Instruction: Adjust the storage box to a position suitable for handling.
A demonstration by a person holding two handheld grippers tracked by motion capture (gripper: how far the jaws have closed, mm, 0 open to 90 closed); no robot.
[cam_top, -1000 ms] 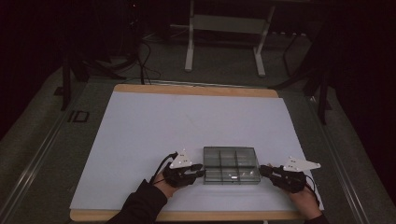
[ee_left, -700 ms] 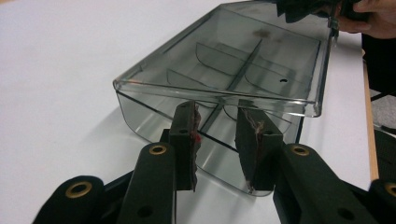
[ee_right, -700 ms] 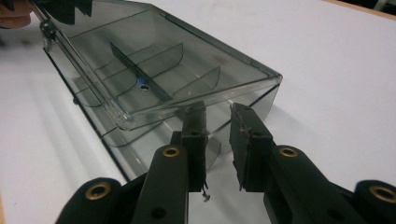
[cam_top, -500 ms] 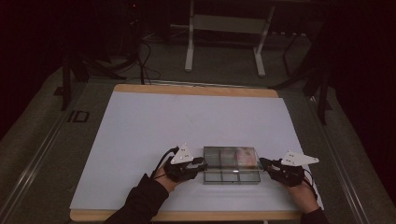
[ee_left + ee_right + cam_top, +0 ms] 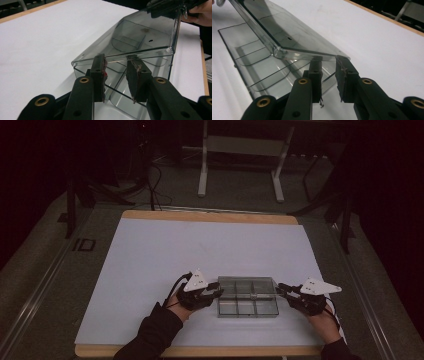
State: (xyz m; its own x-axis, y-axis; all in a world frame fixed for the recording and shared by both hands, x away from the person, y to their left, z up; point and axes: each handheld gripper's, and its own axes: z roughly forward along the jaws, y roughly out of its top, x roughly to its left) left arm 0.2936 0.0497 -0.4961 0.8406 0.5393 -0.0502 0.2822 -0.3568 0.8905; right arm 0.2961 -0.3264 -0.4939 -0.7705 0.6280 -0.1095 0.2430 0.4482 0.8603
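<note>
I see a clear plastic box, smoky grey and see-through, with thin walls that divide its base into six compartments in two rows. Its hinged lid is half raised and tilted; it has rounded corners and one small hole in its flat face. The compartments that I can see through the plastic have nothing in them.

In the high view the box lies on the white table cover, toward the 6 o'clock edge of the table, a little to the 3 o'clock side of its middle.

My left gripper is at the 9 o'clock end of the box. In the left gripper view its two pads stand a little apart, with the short edge of the lid at their tips, toward 12 o'clock from them. I cannot tell if they pinch this edge or only touch it.

My right gripper is at the 3 o'clock end of the box. In the right gripper view the corner edge of the lid lies across the tips of its pads, and the open base spreads toward 9 o'clock from them. Its jaws have just been opening a little, with a narrow gap between the pads; whether they clamp the lid I cannot tell.
</note>
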